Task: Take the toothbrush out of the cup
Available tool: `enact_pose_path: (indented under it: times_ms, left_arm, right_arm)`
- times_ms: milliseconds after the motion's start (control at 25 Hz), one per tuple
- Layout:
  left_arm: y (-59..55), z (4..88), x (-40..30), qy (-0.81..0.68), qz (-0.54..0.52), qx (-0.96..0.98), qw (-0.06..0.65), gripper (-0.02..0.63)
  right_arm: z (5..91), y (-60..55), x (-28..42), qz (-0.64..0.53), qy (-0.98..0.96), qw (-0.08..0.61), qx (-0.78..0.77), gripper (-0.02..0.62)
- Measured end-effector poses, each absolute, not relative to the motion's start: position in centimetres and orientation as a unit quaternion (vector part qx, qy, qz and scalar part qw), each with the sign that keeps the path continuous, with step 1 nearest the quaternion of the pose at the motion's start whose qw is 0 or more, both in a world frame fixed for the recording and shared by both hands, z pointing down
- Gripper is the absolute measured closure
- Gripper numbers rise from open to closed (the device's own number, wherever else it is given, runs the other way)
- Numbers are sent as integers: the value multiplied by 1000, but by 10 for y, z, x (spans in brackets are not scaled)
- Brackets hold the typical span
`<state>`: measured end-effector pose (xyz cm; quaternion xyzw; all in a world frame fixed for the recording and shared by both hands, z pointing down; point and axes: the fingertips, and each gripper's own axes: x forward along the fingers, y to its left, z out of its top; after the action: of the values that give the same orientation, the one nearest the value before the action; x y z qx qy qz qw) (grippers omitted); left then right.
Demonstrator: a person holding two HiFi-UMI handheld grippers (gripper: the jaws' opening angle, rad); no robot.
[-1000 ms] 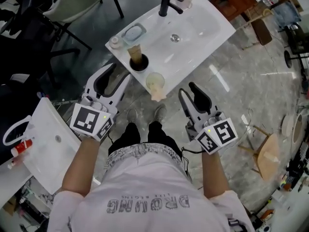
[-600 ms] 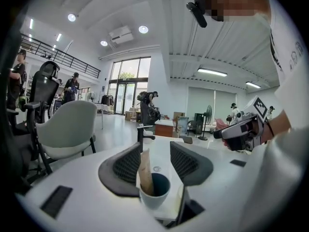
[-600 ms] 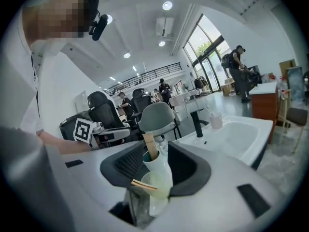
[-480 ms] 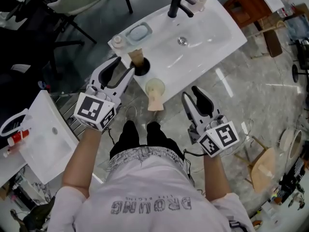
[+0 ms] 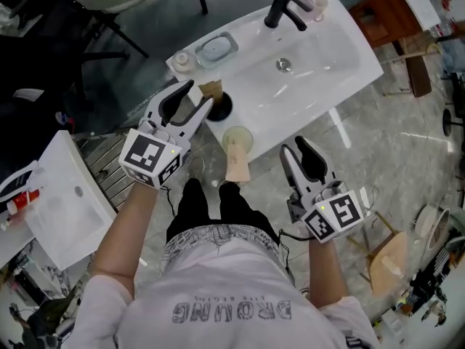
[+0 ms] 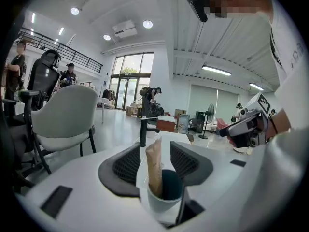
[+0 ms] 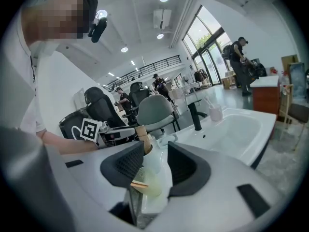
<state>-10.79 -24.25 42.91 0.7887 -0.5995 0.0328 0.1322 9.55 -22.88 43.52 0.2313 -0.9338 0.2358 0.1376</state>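
your left gripper [image 5: 197,97] is arriving, jaws wide around the toothbrush [image 5: 211,89] in the cup [image 5: 220,106] at the sink's [image 5: 320,57] front edge, ready to pinch. your right gripper [image 5: 294,145] is hanging open, empty.

sink [image 5: 330,49] white | faucet [image 5: 285,9] black | toothbrush [image 6: 154,170] tan | cup [image 6: 161,206] white

Your left tongs [image 5: 197,97] and right tongs [image 5: 294,147] have smooth, matt, pale-grey plastic shells. Their pads [image 6: 129,164] are black with a fine grid texture. The sink [image 5: 334,49] is white and glossy, and its tap [image 5: 285,9] is matt black. The cup [image 6: 161,202] in front of your left tongs looks smooth, pale outside and dark inside. Its toothbrush [image 6: 154,168] is wrapped in tan, matt paper. The other cup [image 7: 147,180] is cloudy, translucent plastic. The floor [image 5: 407,144] is polished, reflective stone.
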Motion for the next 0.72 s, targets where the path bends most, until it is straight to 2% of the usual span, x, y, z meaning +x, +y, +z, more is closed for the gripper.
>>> enact_pose_path:
  times_ms: [720]
  left_arm:
    - [-262, 467, -104, -585, 41, 794, 158, 407]
  right_arm:
    - [467, -235, 100, 252, -923, 170, 235, 434]
